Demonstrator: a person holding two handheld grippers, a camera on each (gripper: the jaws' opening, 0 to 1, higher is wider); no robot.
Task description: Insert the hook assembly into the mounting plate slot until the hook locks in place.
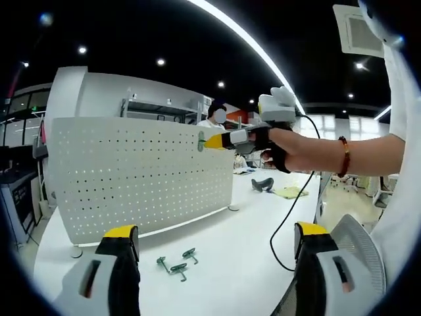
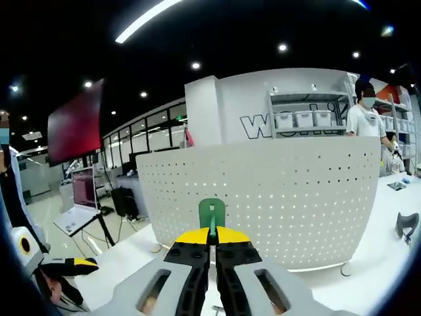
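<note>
A white perforated mounting plate stands upright on the white table. My right gripper is shut on a green hook assembly, held up in front of the plate. In the left gripper view that right gripper comes in from the right, held by a hand, with the green hook close to or touching the plate's upper right part. My left gripper stands open low over the table with nothing between its jaws. Two more green hooks lie on the table in front of it.
A person in white stands behind the plate. A black cable runs from the right gripper over the table edge. A black object and a yellowish cloth lie far on the table. Shelving stands behind.
</note>
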